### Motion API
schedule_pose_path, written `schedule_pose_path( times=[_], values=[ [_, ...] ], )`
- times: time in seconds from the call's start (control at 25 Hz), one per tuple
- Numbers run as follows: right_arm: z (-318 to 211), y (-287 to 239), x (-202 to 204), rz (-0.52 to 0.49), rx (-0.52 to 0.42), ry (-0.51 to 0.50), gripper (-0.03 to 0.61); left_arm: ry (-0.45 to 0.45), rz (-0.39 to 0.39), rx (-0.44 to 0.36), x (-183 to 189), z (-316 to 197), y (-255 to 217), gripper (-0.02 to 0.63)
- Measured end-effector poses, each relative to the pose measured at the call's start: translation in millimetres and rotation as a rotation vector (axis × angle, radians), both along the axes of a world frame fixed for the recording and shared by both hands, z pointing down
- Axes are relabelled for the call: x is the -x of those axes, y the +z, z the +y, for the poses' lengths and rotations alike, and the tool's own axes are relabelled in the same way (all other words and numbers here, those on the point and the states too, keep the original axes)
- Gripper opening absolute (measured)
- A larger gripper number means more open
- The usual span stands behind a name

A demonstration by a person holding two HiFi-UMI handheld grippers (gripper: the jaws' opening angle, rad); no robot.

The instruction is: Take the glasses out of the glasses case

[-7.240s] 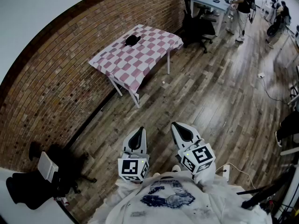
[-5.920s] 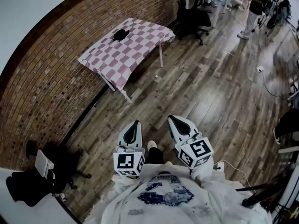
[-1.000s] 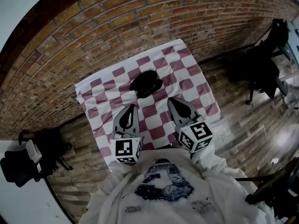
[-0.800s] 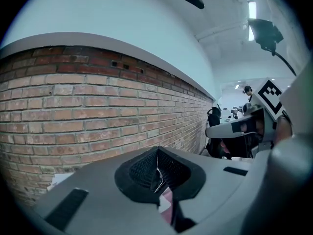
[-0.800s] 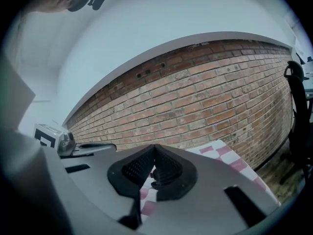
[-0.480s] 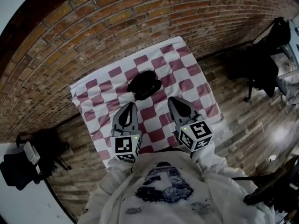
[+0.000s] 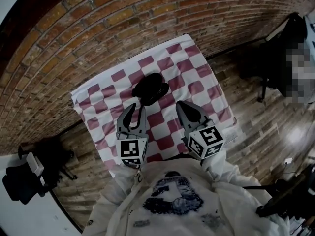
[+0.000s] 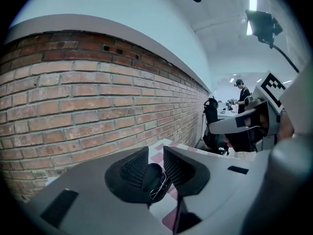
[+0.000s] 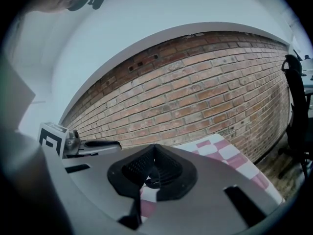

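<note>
A black glasses case lies open on the pink-and-white checked table, near its far side. Through the left gripper view the case shows thin-framed glasses at its edge. My left gripper hovers just short of the case, its jaws opening with nothing between them. My right gripper hangs to the right of the case, shut and empty. In the right gripper view, its jaws meet at the tips and a bit of the case shows below them.
A brick wall runs right behind the table. A black office chair stands on the wooden floor at the right, and another chair at the lower left. Far off, a person stands by desks.
The left gripper's jaws have parted from shut. Both grippers have sunk a little toward the table and the case.
</note>
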State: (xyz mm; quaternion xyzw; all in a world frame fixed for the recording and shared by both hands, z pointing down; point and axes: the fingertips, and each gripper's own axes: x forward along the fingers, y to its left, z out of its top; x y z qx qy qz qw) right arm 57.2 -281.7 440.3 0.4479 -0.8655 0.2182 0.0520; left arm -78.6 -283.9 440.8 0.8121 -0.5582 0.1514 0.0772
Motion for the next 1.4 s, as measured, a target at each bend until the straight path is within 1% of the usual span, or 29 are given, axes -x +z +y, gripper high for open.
schedule_pose_path(
  times=[0.16,0.24,0.28,0.36,0.48,0.76,0.96,1.08,1.16,1.28,1.4],
  values=[
    [-2.8,4.9,-1.1,-0.001,0.011,0.01,0.014,0.068,0.001,0.025,-5.3,-10.8,9.4,0.103],
    [-3.7,7.7,-2.3,-0.003,0.019,0.017,0.014,0.112,0.006,0.051,-9.5,-16.4,16.2,0.114],
    [-4.2,9.4,-3.1,-0.004,0.023,0.021,0.014,0.129,0.004,0.067,-11.2,-19.2,20.3,0.129],
    [-5.2,13.2,-4.6,-0.004,0.031,0.028,0.014,0.162,-0.005,0.1,-13.9,-24.3,28.5,0.166],
    [-6.8,18.9,-6.7,-0.004,0.043,0.041,0.014,0.212,-0.035,0.131,-17.6,-32.3,39.6,0.184],
    [-13.7,31.8,-11.6,-0.007,0.068,0.07,0.014,0.311,-0.13,0.209,-20.1,-54.4,71.2,0.187],
    [-18.6,40.7,-16.6,-0.008,0.08,0.096,0.014,0.362,-0.132,0.298,-25.8,-61.8,96.9,0.187],
    [-21.4,46.8,-20.7,-0.009,0.091,0.112,0.014,0.407,-0.168,0.323,-29.1,-66.6,111.8,0.186],
    [-21.0,51.8,-23.3,-0.01,0.101,0.122,0.014,0.44,-0.183,0.36,-31.5,-67.5,123.4,0.186],
    [-20.0,60.3,-27.8,-0.013,0.119,0.139,0.014,0.481,-0.186,0.424,-35.0,-69.3,141.4,0.186],
    [-18.8,68.1,-30.7,-0.019,0.139,0.155,0.014,0.519,-0.202,0.463,-39.0,-71.3,155.9,0.184]
  ],
)
